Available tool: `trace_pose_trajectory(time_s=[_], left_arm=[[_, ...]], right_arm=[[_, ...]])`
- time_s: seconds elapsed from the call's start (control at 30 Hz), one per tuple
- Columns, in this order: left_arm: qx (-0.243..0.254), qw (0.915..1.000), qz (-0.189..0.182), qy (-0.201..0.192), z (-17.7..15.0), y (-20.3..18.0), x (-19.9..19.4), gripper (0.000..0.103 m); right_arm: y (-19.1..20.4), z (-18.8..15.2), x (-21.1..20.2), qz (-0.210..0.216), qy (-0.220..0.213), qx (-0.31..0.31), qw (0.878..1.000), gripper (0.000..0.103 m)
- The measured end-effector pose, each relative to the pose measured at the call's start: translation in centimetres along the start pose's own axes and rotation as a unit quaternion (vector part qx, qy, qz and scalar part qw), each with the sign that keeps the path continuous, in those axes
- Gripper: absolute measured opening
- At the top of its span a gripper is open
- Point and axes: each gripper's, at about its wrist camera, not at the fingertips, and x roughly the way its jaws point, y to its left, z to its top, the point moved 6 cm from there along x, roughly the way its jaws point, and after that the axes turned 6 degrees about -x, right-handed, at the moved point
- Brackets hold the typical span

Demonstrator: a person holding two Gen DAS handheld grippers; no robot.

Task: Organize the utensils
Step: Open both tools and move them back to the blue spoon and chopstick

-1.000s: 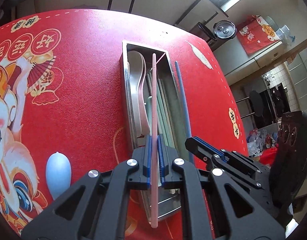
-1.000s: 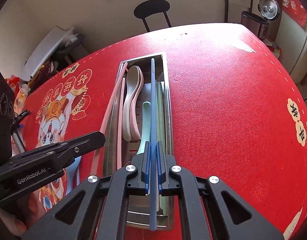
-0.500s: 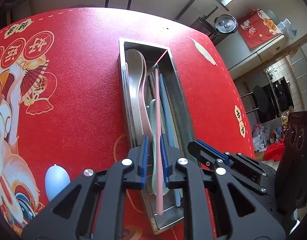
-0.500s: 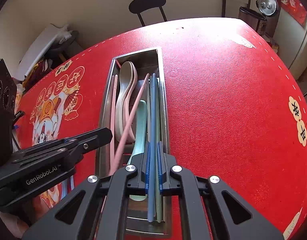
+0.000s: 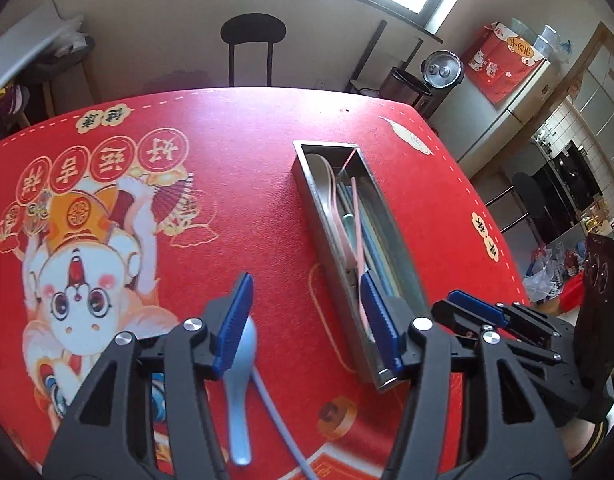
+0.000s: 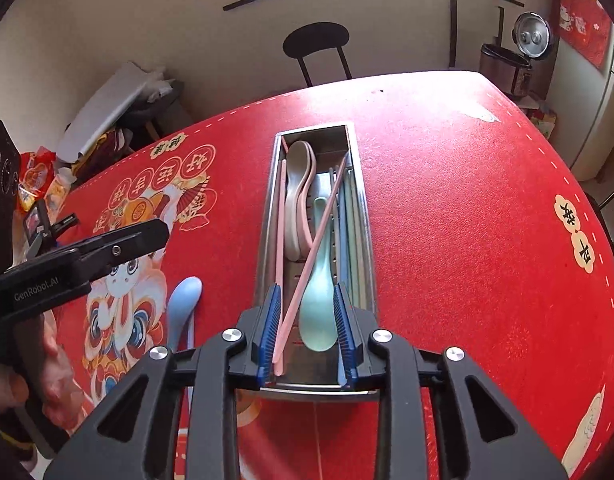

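A long metal tray point(image 6: 366, 216) on the red tablecloth holds spoons and chopsticks: a pink chopstick point(image 6: 319, 240) lies slanted across a green spoon point(image 6: 319, 300), with a blue chopstick point(image 6: 342, 240) along the right side. My right gripper point(image 6: 307, 328) is open and empty over the tray's near end. My left gripper point(image 5: 307, 320) is open and empty, left of the tray point(image 5: 307, 176). A light blue spoon point(image 5: 239, 380) and a blue chopstick point(image 5: 275, 412) lie on the cloth under it. The spoon also shows in the right wrist view point(image 6: 183, 300).
The red tablecloth point(image 5: 247, 220) has a cartoon print on the left. A black chair point(image 5: 253, 52) stands beyond the table's far edge. A rice cooker point(image 5: 441, 70) and cabinets are at the back right.
Both grippers opened and let go: the pink chopstick and the blue chopstick now lie in the tray. My left gripper moved left and back, off the tray.
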Motion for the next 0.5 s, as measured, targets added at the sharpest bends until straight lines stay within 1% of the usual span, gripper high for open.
trace_pose_trajectory(time_s=[0.1,0.2,0.37,0.5], left_arm=[[-0.003,0.9999,0.010,-0.005,-2.0,2.4,-2.1,0.057],[-0.017,0.9997,0.020,0.001,-4.4,4.7,-3.3,0.057],[-0.035,0.9984,0.042,0.012,-7.8,7.5,-3.6,0.057],[-0.052,0.9971,0.054,0.012,-9.6,9.4,-4.0,0.057]], right_arm=[[1.4,-1.6,-0.5,0.013,0.002,-0.013,1.000,0.027],[2.6,-3.1,-0.5,0.021,0.010,-0.025,0.999,0.027],[4.3,-5.5,0.2,0.032,0.036,-0.036,0.998,0.027],[6.0,-7.1,0.8,0.042,0.056,-0.051,0.996,0.027]])
